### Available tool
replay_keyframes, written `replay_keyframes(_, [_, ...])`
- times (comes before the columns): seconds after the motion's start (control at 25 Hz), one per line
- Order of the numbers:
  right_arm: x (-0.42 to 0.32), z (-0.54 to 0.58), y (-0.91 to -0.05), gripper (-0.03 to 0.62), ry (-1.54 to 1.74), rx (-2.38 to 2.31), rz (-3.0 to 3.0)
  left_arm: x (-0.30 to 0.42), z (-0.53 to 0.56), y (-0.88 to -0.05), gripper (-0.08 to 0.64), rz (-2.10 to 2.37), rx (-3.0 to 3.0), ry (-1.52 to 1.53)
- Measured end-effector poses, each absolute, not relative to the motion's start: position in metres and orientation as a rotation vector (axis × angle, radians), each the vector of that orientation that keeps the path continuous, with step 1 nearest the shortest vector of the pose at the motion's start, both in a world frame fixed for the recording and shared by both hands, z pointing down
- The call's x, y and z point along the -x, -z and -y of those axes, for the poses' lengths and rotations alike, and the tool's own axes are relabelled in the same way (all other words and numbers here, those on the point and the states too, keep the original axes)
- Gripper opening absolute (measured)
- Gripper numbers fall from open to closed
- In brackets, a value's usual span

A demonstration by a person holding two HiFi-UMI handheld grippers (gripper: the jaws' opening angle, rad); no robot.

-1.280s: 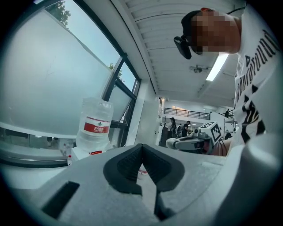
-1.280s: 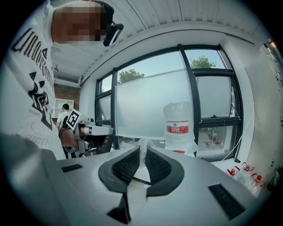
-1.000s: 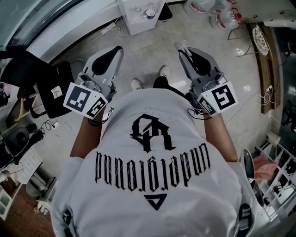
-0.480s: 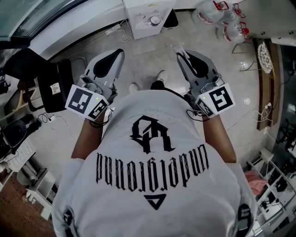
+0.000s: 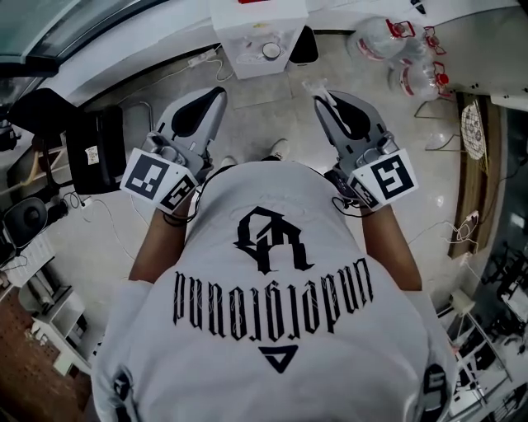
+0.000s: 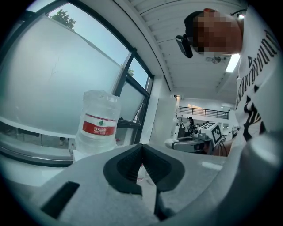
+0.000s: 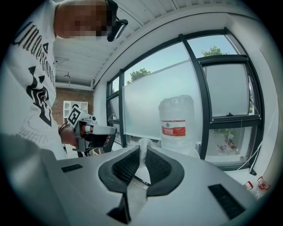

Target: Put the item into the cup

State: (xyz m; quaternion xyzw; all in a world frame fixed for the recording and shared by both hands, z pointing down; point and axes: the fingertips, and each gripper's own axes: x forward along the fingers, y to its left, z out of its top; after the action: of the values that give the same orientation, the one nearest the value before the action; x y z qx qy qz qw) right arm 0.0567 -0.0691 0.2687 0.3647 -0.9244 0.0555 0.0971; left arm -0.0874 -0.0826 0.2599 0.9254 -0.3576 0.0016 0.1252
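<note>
Jaws of our right gripper [image 7: 142, 154] are pinched on a clear plastic wrapper [image 7: 144, 143], whose crumpled end sticks out past the tips. Our left gripper [image 6: 141, 149] has its jaws closed, tips touching. We hold both above the tiled floor [image 5: 264, 124]. Ahead, well apart from them, a small round cup [image 5: 271, 50] stands on a white bench [image 5: 235, 21].

Gothic "underground", upside down, on white shirt [image 5: 272, 330]; "农夫山泉" on red label [image 6: 99, 125] of water bottle [image 6: 98, 103]

Pale tile floor [image 5: 266, 109], frosted windows [image 7: 154, 103] w/ dark frames, strip light [image 6: 232, 63].
</note>
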Motion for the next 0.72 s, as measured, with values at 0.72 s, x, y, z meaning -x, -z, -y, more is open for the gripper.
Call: replay_keyframes(0.72, [-0.090,0.126,-0.297,0.046,-0.251,-1.021,2.742,0.018,0.133,-0.302,0.012,0.978,-2.683,-0.139])
